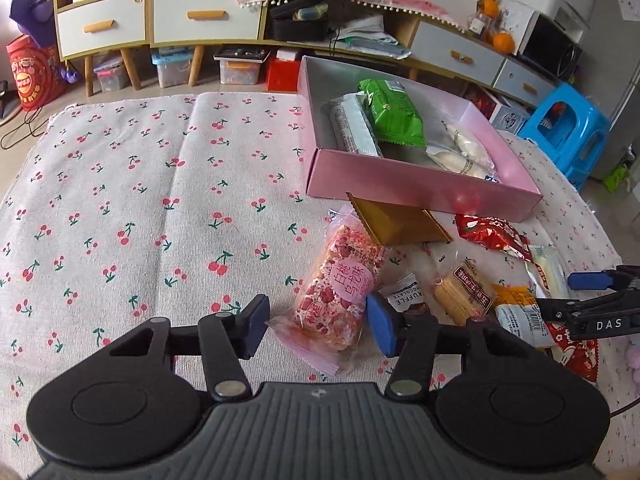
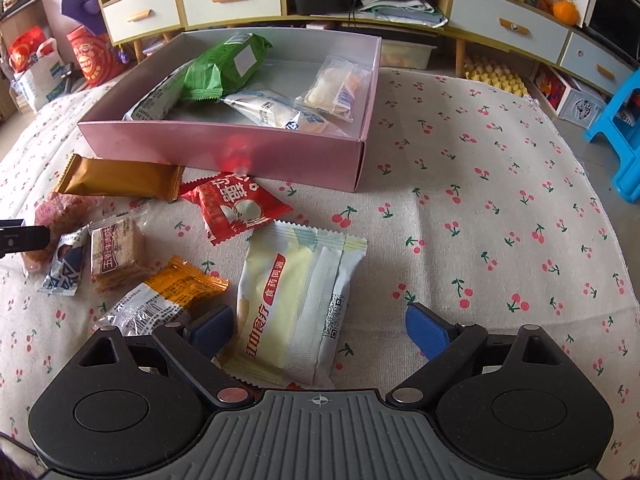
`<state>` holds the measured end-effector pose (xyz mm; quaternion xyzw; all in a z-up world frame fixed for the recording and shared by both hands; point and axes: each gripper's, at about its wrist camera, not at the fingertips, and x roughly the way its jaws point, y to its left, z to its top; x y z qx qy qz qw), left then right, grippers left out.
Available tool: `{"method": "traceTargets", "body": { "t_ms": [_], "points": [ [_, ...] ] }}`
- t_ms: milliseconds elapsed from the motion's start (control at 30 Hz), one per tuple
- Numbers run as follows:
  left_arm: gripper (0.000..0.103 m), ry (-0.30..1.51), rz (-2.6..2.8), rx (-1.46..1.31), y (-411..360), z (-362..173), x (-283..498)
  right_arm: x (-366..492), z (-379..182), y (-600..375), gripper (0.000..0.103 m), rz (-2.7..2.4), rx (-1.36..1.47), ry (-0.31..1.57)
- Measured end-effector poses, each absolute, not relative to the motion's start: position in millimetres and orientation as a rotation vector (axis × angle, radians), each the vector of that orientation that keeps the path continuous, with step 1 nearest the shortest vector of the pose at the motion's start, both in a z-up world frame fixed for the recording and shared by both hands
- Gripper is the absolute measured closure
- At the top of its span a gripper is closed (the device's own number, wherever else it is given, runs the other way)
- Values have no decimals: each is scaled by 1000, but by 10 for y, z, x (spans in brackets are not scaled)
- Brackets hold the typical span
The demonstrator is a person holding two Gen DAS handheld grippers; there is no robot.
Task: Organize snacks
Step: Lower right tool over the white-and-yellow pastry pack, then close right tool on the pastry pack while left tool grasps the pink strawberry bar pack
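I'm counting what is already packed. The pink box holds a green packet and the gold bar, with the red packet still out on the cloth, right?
Not quite: the gold bar lies on the cloth outside the pink box, against its front wall, as the right wrist view shows. The green packet is inside, and the red packet is still on the cloth.

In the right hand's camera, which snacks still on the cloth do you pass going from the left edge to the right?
Pink snack → blue-and-white chocolate → brown biscuit pack → orange packet → pale yellow packet.
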<state>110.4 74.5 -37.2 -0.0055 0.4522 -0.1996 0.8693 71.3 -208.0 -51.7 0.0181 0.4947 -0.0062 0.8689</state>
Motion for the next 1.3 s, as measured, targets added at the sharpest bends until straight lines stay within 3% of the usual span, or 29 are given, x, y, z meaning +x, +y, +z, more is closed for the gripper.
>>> {"method": "traceTargets", "body": {
  "t_ms": [333, 600, 800, 933, 1067, 1167, 1300],
  "points": [
    [58, 1038, -409, -25, 804, -350, 999, 623, -509, -2320, 10, 36, -17, 1036],
    [48, 963, -461, 34, 760, -340, 921, 602, -512, -2308, 13, 67, -11, 1026],
    [48, 952, -437, 91, 662, -385, 931, 608, -513, -2236, 17, 73, -7, 1012],
    [48, 932, -420, 115, 634, -419, 930, 616, -504, -2254, 25, 69, 15, 1006],
    [46, 910, -415, 117, 628, -420, 937, 624, -468, -2244, 48, 70, 24, 999],
    [39, 892, -412, 125, 606, -432, 945, 626, -458, -2232, 52, 67, 27, 1000],
    [39, 878, -406, 136, 579, -447, 956, 627, -439, -2248, 55, 65, 49, 1005]
  ]
}}
